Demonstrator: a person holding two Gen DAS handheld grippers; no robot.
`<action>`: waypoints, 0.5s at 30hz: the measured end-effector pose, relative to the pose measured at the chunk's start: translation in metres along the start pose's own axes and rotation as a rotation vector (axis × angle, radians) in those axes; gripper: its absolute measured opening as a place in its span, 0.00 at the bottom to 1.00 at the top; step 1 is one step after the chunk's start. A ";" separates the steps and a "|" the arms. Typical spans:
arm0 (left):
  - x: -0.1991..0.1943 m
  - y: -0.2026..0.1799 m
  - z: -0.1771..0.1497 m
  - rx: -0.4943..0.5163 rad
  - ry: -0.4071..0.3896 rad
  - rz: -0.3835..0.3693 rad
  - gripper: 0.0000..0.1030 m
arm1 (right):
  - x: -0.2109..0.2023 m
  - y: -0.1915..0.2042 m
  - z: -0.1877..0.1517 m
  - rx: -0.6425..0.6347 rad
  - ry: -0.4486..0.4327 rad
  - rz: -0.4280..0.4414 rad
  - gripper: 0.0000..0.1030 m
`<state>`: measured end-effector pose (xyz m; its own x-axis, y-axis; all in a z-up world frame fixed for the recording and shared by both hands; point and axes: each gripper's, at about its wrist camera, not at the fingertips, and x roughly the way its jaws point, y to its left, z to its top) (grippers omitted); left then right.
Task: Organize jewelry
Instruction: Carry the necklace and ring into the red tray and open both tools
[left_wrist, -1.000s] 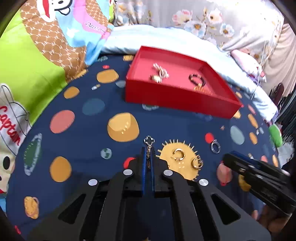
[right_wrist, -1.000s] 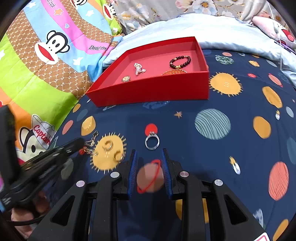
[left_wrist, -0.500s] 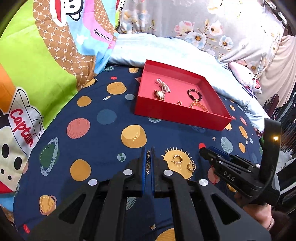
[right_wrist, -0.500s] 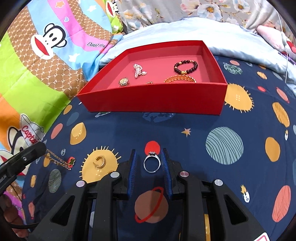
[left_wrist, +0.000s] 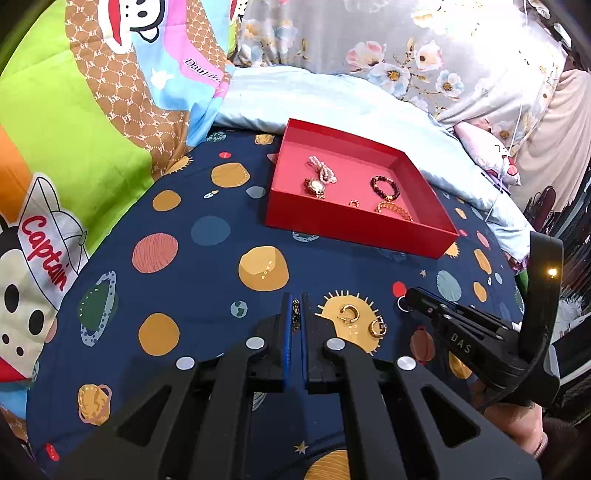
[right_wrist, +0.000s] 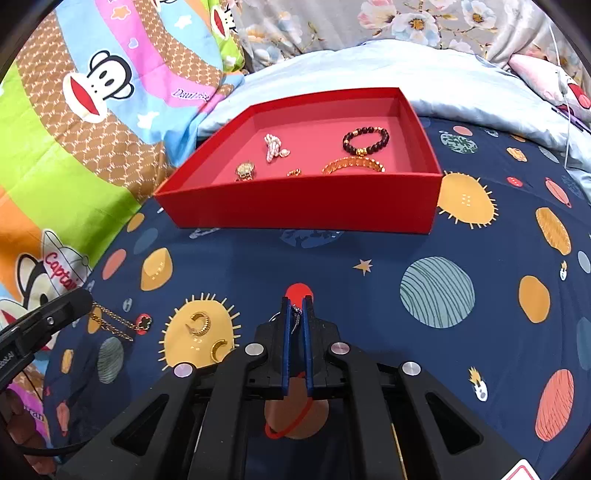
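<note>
1. The right claw (right_wrist: 296, 308) has just been closing, and its blue-lined jaws now pinch the thin silver ring (right_wrist: 291, 318) low over the bed, beside a red dot in the print.
2. The left claw (left_wrist: 295, 306) is pressed together on a fine gold chain (left_wrist: 296, 314); only the right wrist view shows the rest of that chain (right_wrist: 114, 323) hanging from it with a dark clover-shaped charm (right_wrist: 144, 321).
3. Two chunky gold hoop earrings (left_wrist: 349, 314) (left_wrist: 377, 328) lie apart on a yellow sun in the navy planet-print bedsheet (left_wrist: 192, 273), between the two claws.
4. White letters "DAS" are readable on the black body of the right claw, only in the left wrist view.
5. Farther off sits the shallow red cardboard tray (right_wrist: 303, 206), holding five pieces: a pale pink bead strand (right_wrist: 273, 146), a small gold watch (right_wrist: 245, 170), a tiny gold ring (right_wrist: 294, 172), a dark bead bracelet (right_wrist: 365, 140) and a gold link bracelet (right_wrist: 352, 164).
6. The colourful cartoon-monkey quilt (right_wrist: 74, 129) at left reads "Captain"; another word on it is too bent to read.
7. A hand (left_wrist: 517, 428) grips the right claw's handle, seen only in the left view.
</note>
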<state>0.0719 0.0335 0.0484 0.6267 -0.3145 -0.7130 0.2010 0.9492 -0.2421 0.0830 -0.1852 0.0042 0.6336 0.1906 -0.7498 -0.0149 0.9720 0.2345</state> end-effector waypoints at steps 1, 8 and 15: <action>-0.001 -0.001 0.000 -0.001 -0.002 -0.002 0.03 | -0.002 0.000 0.000 0.002 -0.004 0.002 0.05; -0.013 -0.008 0.010 0.015 -0.023 -0.025 0.03 | -0.029 -0.004 0.009 0.027 -0.059 0.026 0.05; -0.033 -0.023 0.046 0.059 -0.082 -0.055 0.03 | -0.058 -0.008 0.027 0.040 -0.122 0.045 0.05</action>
<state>0.0808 0.0223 0.1076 0.6729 -0.3666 -0.6425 0.2790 0.9302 -0.2385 0.0674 -0.2074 0.0625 0.7224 0.2136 -0.6577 -0.0161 0.9560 0.2929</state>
